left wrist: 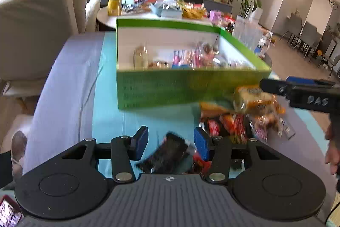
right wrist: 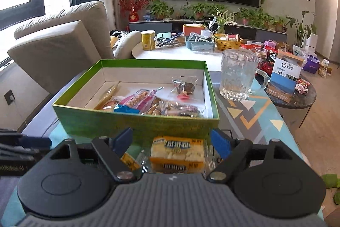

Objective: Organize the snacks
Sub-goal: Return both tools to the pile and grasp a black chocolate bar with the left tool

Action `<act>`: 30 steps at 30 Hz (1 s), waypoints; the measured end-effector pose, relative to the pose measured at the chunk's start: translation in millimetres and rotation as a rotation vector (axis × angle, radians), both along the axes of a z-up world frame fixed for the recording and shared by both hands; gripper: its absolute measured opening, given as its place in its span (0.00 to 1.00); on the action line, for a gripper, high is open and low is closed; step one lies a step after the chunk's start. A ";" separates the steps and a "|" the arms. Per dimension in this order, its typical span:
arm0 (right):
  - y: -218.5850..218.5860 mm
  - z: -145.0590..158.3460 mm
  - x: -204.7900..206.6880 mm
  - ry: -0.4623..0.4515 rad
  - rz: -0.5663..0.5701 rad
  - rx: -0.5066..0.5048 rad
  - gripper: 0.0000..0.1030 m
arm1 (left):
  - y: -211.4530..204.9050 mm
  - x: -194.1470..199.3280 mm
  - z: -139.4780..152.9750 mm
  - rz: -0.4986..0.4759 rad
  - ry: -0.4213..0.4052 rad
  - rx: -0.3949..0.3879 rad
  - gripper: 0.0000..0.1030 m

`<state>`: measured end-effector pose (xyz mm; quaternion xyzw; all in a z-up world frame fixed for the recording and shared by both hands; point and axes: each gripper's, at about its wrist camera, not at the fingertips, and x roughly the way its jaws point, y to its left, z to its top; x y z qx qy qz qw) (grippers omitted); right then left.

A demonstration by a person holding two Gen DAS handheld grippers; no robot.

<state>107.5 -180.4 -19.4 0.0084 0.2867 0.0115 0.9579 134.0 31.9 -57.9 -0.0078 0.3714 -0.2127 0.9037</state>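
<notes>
An open green box holds several wrapped snacks and stands on the teal cloth ahead of both grippers. My right gripper is shut on a yellow-orange cracker packet just before the box's near wall. In the left wrist view that gripper carries the packet above a pile of loose snacks. My left gripper is open low over the cloth. A black packet lies under its jaws, and the pads are clear of it.
A glass mug stands right of the box. A small dark round table with boxes and sweets is further right. Behind is a white table with a yellow tin and baskets. A beige sofa lies left. A hand shows at the right edge.
</notes>
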 end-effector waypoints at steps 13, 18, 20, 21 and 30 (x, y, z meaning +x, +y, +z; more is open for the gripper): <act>-8.3 -11.4 -21.1 0.043 -0.022 0.024 0.44 | 2.9 -20.8 -20.5 -0.046 0.001 0.071 0.23; -10.4 -13.9 -27.1 0.059 -0.024 0.048 0.44 | 18.9 -32.4 -18.3 0.024 0.008 0.036 0.22; -7.7 -13.4 -30.7 0.063 -0.009 0.052 0.44 | 26.0 -35.7 -14.4 0.047 0.006 0.016 0.22; -5.7 -13.6 -33.3 0.064 0.003 0.050 0.44 | 29.0 -37.8 -11.8 0.054 0.001 0.011 0.22; 32.8 -37.1 -49.8 0.124 0.207 -0.005 0.44 | 36.2 -48.2 2.4 0.077 -0.017 0.008 0.22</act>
